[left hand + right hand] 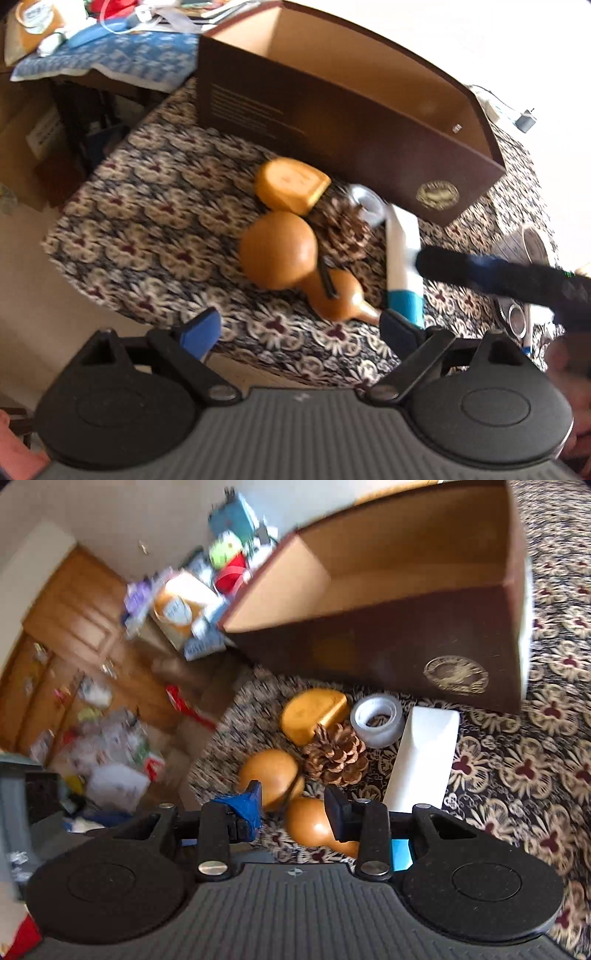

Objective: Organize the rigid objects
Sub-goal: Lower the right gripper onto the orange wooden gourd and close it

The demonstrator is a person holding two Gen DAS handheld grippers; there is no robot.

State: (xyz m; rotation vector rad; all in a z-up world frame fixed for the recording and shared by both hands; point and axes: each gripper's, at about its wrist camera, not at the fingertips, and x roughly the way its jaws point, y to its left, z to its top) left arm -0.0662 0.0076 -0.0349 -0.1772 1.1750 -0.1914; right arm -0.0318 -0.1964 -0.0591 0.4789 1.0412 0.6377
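An orange gourd (280, 254) (295, 797) lies on the patterned table, with an orange wooden block (290, 184) (314, 712), a pine cone (341, 229) (336, 755), a clear tape roll (367, 203) (376, 720) and a white-and-blue box (402, 266) (421, 757) around it. An open brown cardboard box (332, 110) (388, 627) stands behind them. My left gripper (299, 328) is open and empty, above the table's near edge. My right gripper (293, 805) is open, with its jaws on either side of the gourd's narrow waist; its finger (480, 273) shows in the left wrist view.
The table is covered with a floral cloth (166, 206) (517, 775). Metal tins (517, 317) sit at its right. A cluttered side table (103, 44) and wooden cabinets (74, 646) with floor clutter lie to the left.
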